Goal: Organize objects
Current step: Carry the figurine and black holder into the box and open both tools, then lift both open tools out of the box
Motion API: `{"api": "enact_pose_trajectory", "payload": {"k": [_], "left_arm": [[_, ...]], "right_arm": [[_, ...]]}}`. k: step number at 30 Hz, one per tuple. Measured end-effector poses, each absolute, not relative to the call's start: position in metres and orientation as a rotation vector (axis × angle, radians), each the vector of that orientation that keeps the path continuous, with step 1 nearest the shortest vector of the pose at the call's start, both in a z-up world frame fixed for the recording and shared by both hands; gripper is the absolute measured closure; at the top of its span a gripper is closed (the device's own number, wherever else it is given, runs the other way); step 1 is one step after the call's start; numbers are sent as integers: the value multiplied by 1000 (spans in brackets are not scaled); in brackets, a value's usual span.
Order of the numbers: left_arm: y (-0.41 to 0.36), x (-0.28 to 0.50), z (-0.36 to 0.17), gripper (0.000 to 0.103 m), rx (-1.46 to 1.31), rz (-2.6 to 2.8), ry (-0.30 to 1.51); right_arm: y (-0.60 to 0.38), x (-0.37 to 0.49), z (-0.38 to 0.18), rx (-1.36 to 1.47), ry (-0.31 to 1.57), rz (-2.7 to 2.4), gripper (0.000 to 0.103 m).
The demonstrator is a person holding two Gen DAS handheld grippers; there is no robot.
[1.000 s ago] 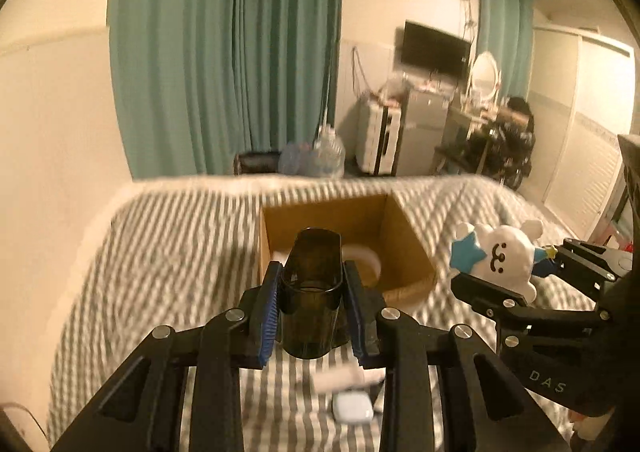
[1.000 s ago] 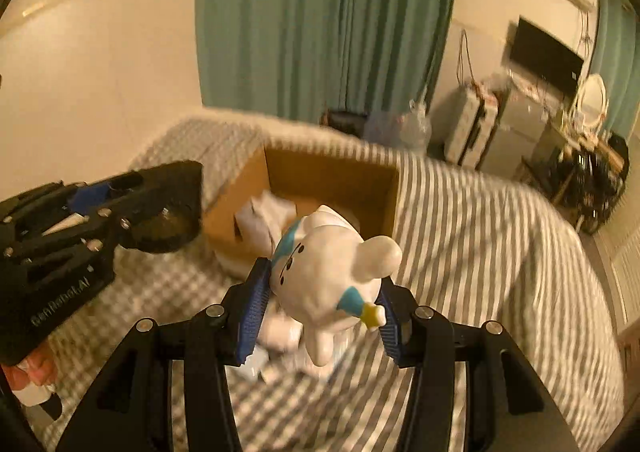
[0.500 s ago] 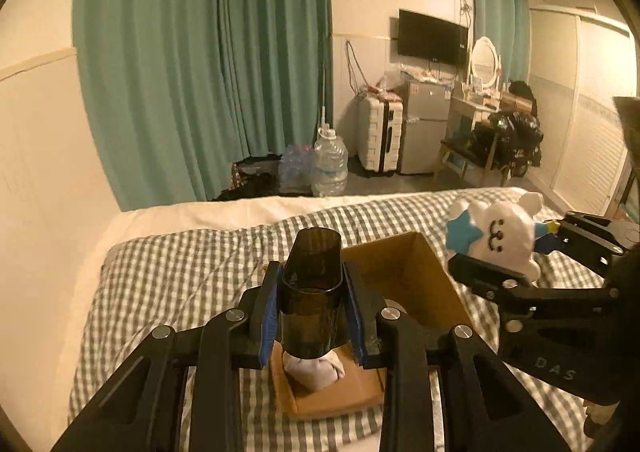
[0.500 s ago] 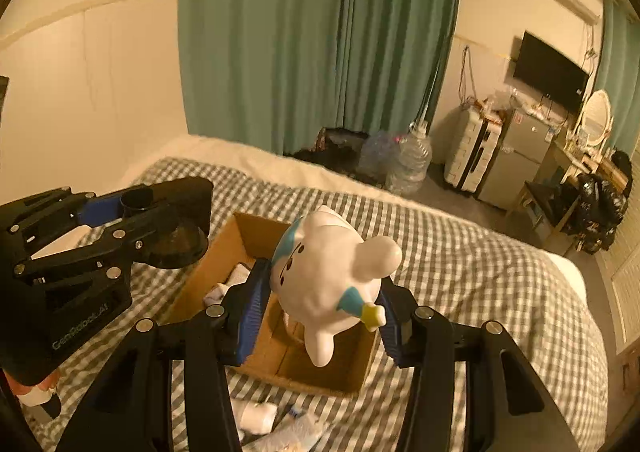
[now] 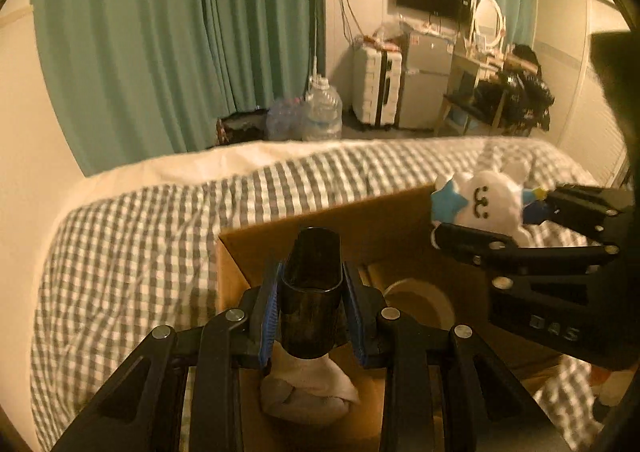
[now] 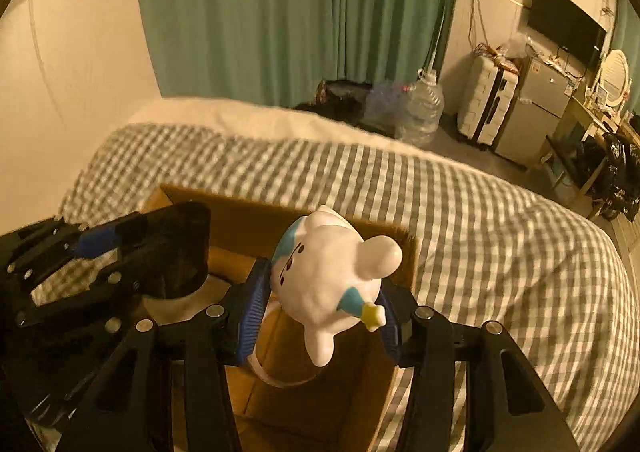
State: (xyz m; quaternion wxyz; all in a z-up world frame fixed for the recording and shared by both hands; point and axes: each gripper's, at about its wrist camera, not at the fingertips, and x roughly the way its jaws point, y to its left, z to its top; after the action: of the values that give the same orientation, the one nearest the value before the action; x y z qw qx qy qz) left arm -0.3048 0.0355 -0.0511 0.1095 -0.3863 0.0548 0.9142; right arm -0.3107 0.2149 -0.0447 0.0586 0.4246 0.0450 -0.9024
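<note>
Both grippers lower over box [image 5: 256, 248], cup [image 5: 312, 292] upright, toy [image 6: 328, 284] tilted.

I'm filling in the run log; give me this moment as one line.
left gripper: shut on dark translucent plastic cup | right gripper: shut on white bear figurine | both above open cardboard box

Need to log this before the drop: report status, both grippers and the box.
Left gripper shut on dark cup, over cardboard box. Right gripper shut on white figurine, also above box. Rolled socks already inside.
</note>
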Motion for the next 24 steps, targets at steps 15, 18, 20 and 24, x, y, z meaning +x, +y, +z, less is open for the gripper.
{"api": "enact_pose_trajectory", "payload": {"k": [15, 18, 20, 24], "left_arm": [[31, -265, -30, 16, -1110, 2724, 175], [21, -248, -6, 15, -1069, 2736, 179], [15, -231, 13, 10, -1036, 2764, 184], [6, -200, 47, 3, -982, 2823, 165]], "right_arm": [[215, -269, -1, 1107, 48, -2808, 27], [217, -252, 23, 1103, 11, -2806, 27], [214, -237, 39, 1078, 19, -2823, 27], [209, -204, 70, 1045, 55, -2862, 24]]}}
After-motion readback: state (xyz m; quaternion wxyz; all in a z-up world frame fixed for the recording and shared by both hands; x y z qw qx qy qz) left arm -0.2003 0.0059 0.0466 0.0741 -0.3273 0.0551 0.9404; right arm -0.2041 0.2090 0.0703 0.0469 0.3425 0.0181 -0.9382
